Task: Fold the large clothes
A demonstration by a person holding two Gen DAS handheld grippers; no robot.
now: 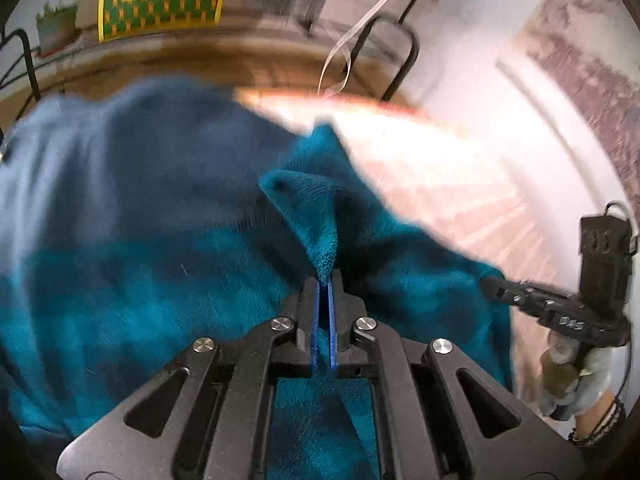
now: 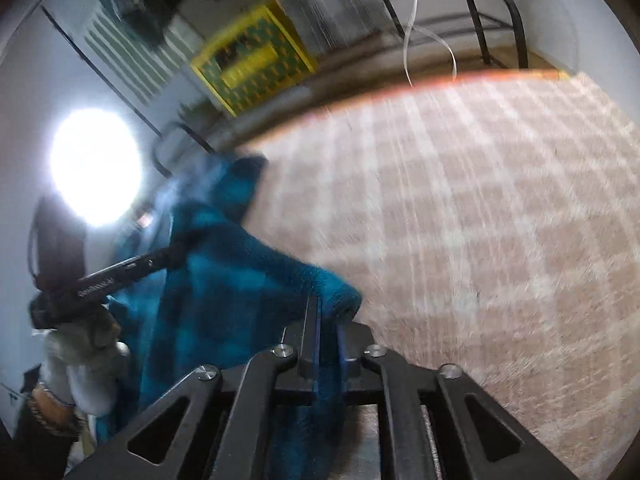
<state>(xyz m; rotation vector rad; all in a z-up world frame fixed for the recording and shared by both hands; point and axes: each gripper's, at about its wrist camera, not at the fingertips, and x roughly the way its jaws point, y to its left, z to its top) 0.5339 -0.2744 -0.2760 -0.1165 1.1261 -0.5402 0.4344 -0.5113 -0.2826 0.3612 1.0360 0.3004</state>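
Motion-blurred teal garment (image 1: pixel 160 280) pinched by both hand-held grippers, hem hidden.

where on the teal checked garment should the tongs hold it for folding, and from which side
Grip the teal checked garment by its thick edge at two spread points, coming edge-on from the near side, as both tongs do now. The left tongs are shut on a pinched peak of the hem, and the right tongs on a rolled edge. The cloth hangs between them above the checked sheet.
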